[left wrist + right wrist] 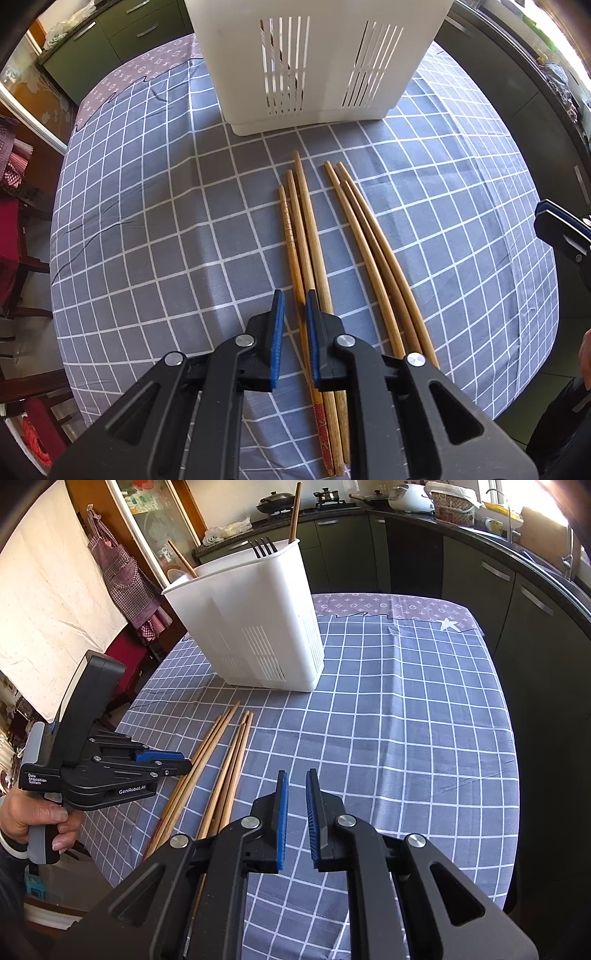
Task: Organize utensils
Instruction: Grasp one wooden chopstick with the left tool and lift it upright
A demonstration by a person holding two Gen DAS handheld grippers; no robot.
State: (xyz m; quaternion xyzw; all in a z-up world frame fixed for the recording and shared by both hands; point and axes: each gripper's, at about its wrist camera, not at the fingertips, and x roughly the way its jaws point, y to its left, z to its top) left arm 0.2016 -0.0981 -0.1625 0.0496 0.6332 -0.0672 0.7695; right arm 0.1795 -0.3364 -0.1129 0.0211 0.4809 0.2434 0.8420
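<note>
Left tongs (294, 302): black frame, blue ribbed pads, jaws drawn narrow with only a slim gap. They point steeply down over the near ends of the chopsticks; one stick shows in the gap, but whether the pads press on it cannot be told. Judged poised to pick from the left group.

Right tongs (296, 782): same build, jaws narrow, nothing between them. They hang over bare cloth to the right of the chopsticks, seemingly waiting their turn.

Task's things: six long wooden chopsticks (314, 236), pale bamboo, lying loose on the desk in two groups of three, roughly parallel, tips toward the caddy. One in the left group has a red patterned end. Near the left tongs, well short of the caddy.

Destination, as judged: tall white plastic utensil caddy (255, 627) with slotted sides, standing upright at the far side of the desk. It already holds a black fork (264, 546), a brown wooden stick and other handles.

Support: desk covered by a grey-blue cloth with white grid lines (406, 720), a patterned border along the far edge.

Surroundings: a hand (33, 819) grips the left tool's handle; dark green kitchen cabinets (480, 572) and a worktop with pots behind; a checked apron hangs at left.

Obstructions: nothing lies between chopsticks and caddy; its tall rim calls for a lift.
</note>
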